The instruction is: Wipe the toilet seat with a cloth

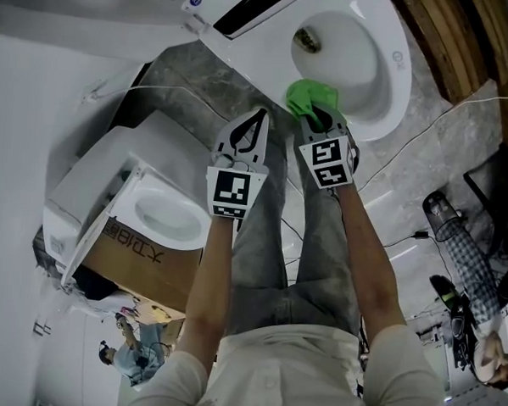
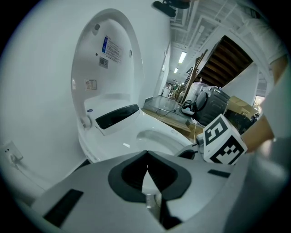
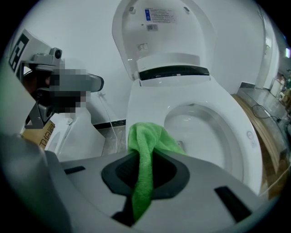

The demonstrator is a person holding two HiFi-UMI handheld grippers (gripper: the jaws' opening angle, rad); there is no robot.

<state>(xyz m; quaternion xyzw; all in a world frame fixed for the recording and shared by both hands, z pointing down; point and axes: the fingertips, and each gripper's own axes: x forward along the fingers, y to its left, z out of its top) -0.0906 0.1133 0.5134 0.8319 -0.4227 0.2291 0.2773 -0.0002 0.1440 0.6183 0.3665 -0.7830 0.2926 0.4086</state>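
Grey marbled floor tiles (image 1: 201, 80) run along a plain white wall (image 1: 40, 76), and the installed toilet stands against that wall. At the far left of the head view a spare toilet (image 1: 156, 210) sits on a cardboard box (image 1: 124, 249), well apart from the work. Next along, the left claw (image 1: 258, 120) is drawn tight, tips meeting with nothing between them, and it hovers over the tiles just beside the installed toilet. To its right the right claw (image 1: 320, 116) is clamped on a green cloth (image 1: 309, 95). The cloth's bunched end lies at the near edge of the toilet seat (image 1: 396, 86), but I cannot tell whether it presses on the seat. Brown wooden planks (image 1: 449, 38) fill the upper right corner.

From overhead the lid (image 2: 109, 54) is hardly visible. The left gripper view shows it standing upright with printed labels on its inner face. Only that view shows the room stretching away behind the toilet, with ceiling strip lights (image 2: 183, 57) and the dark underside of a staircase (image 2: 223, 59). The right claw's marker cube (image 2: 222, 144) sits close by at the right.

The right gripper view alone shows the cloth running back between the jaws and trailing out behind them. It also looks into the open bowl (image 3: 195, 123).
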